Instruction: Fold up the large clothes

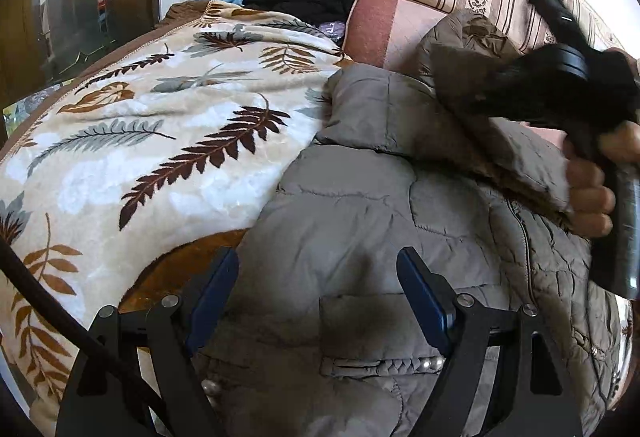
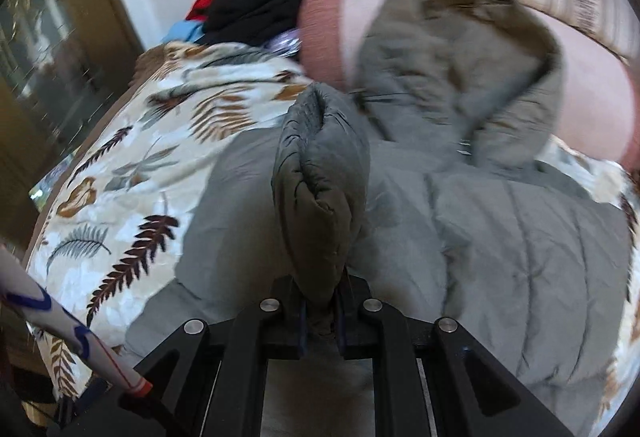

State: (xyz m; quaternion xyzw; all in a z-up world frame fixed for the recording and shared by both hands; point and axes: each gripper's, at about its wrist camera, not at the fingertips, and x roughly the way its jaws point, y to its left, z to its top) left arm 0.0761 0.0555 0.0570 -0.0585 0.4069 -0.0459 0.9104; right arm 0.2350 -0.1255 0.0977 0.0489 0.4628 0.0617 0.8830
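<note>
The grey padded jacket (image 1: 360, 197) lies on the leaf-print blanket (image 1: 140, 141), hood toward the sofa's back edge. The right gripper (image 2: 320, 311) pinches a sleeve (image 2: 316, 189); the left gripper (image 1: 316, 301) hovers open. Folding looks barely begun.

Grey quilted padded jacket (image 1: 360, 205) lies spread flat on a leaf-patterned blanket (image 1: 140, 141); hood toward the far cushions, one sleeve (image 2: 316, 189) lifted, bunched upright above the body.

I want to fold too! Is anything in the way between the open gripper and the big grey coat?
No, nothing visible. The left gripper hangs open right over the grey coat, with only bare coat between its fingers. The right gripper already pinches a coat fold.
</note>
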